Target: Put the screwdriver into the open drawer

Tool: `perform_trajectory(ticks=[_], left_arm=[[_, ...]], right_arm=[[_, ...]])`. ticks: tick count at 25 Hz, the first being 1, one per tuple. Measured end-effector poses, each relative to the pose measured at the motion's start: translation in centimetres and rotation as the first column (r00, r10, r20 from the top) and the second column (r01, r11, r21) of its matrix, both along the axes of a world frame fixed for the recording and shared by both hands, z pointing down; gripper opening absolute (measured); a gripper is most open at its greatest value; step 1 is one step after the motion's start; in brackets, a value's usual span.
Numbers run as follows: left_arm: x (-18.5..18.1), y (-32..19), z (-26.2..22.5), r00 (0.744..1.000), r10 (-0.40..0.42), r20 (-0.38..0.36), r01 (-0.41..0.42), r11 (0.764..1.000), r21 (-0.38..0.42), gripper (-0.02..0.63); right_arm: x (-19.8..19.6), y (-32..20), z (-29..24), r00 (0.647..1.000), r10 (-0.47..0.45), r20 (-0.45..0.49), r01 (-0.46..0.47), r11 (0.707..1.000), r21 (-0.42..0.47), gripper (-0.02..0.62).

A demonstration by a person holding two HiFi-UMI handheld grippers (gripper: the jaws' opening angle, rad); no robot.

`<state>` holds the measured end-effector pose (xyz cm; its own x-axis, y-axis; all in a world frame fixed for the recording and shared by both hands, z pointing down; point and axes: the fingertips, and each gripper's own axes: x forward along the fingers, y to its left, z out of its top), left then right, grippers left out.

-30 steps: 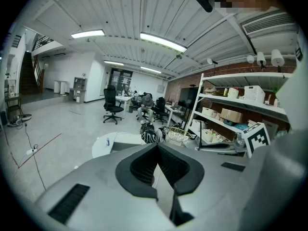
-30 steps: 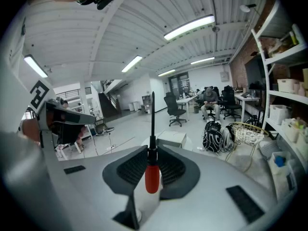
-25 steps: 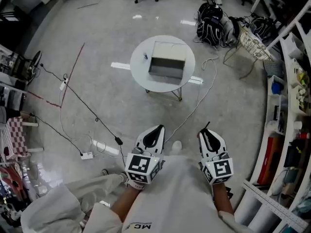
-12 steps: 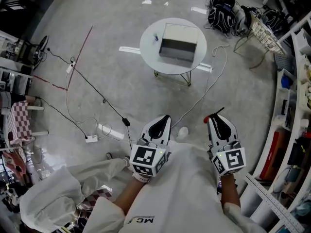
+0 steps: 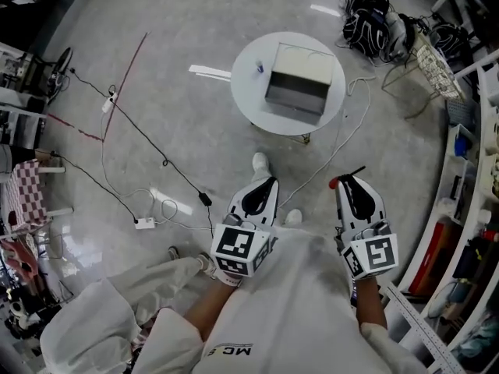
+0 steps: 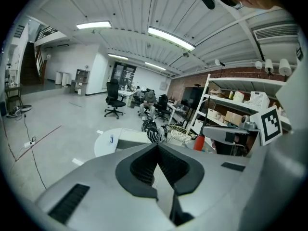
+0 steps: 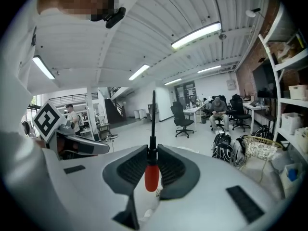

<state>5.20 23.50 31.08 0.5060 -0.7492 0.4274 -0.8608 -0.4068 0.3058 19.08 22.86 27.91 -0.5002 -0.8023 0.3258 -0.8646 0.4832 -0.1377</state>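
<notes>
Screwdriver (image 7: 151,176) has red handle, thin black shaft.

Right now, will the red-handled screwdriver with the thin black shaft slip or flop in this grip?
The red-handled screwdriver looks rigid: its thin shaft stands straight. It could pivot, since the right gripper pinches it at one narrow spot. The rounded handle would probably roll once released.

A round white surface (image 5: 249,92) on thin metal legs stands on a pale grey polished floor (image 5: 195,37). On it sits a grey, open-topped drawer box (image 5: 300,84), with a small blue object (image 5: 260,67) just beside its left side. Black cables (image 5: 148,142), a white power strip (image 5: 144,224) and dark backpacks (image 5: 366,22) lie on the floor.
</notes>
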Motion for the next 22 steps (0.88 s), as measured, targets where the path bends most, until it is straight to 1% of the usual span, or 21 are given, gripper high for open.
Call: perform_trajectory(ticks=[8,13,18,22], left_arm=[[-5.4,-10.3,-0.5,0.999,0.022,-0.043,-0.022,1.000,0.009,0.011],[-8.0,-15.3,-0.6,0.996,0.053,-0.069,-0.052,0.998,0.023,0.011],[-9.9,-18.6,0.0,0.995,0.066,-0.071,-0.065,0.998,0.008,0.011],[-9.7,-20.1,1.0,0.995,0.081,-0.064,-0.083,0.996,-0.020,0.011]], right_arm=[[-4.8,-10.2,-1.0,0.998,0.018,-0.063,-0.017,1.000,0.013,0.118],[-7.3,-14.9,-1.4,0.996,0.042,-0.084,-0.041,0.999,0.017,0.118],[-9.9,-18.2,-0.4,0.995,0.026,-0.101,-0.026,1.000,-0.003,0.118],[-10.7,-20.0,0.3,0.992,-0.009,-0.122,0.007,1.000,-0.013,0.118]])
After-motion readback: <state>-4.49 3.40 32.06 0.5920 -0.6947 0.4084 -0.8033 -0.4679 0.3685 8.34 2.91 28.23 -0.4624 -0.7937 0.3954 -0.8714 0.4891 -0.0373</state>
